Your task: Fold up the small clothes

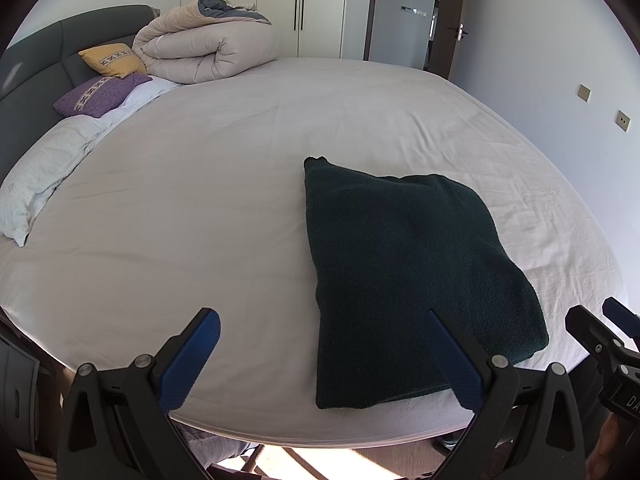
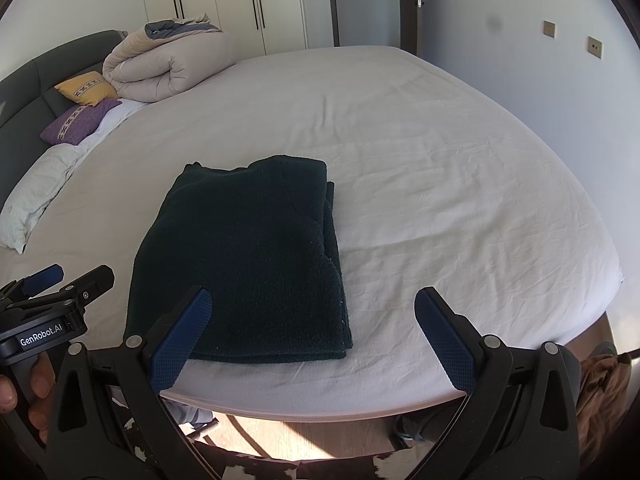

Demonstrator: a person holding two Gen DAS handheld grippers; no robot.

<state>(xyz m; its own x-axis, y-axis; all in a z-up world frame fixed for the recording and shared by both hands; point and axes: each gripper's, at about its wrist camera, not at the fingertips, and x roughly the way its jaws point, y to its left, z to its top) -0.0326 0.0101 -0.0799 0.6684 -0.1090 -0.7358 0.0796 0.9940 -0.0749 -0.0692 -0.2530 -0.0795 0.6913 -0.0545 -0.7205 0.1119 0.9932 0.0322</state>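
Note:
A dark green knitted garment (image 1: 404, 276) lies folded into a flat rectangle near the front edge of the white bed; it shows again in the right wrist view (image 2: 248, 256). My left gripper (image 1: 324, 320) is open above the front edge, its right finger over the garment's near end, holding nothing. My right gripper (image 2: 312, 304) is open too, its left finger over the garment's near corner, nothing between its fingers. The right gripper (image 1: 600, 332) shows at the far right of the left wrist view, and the left gripper (image 2: 60, 284) with a hand at the left of the right wrist view.
The white sheet (image 1: 200, 200) stretches wide to the left and behind the garment. A rolled duvet (image 1: 208, 48), a yellow cushion (image 1: 112, 60), a purple cushion (image 1: 100, 96) and a white pillow (image 1: 40, 184) lie by the dark headboard. Wardrobes and a door stand behind.

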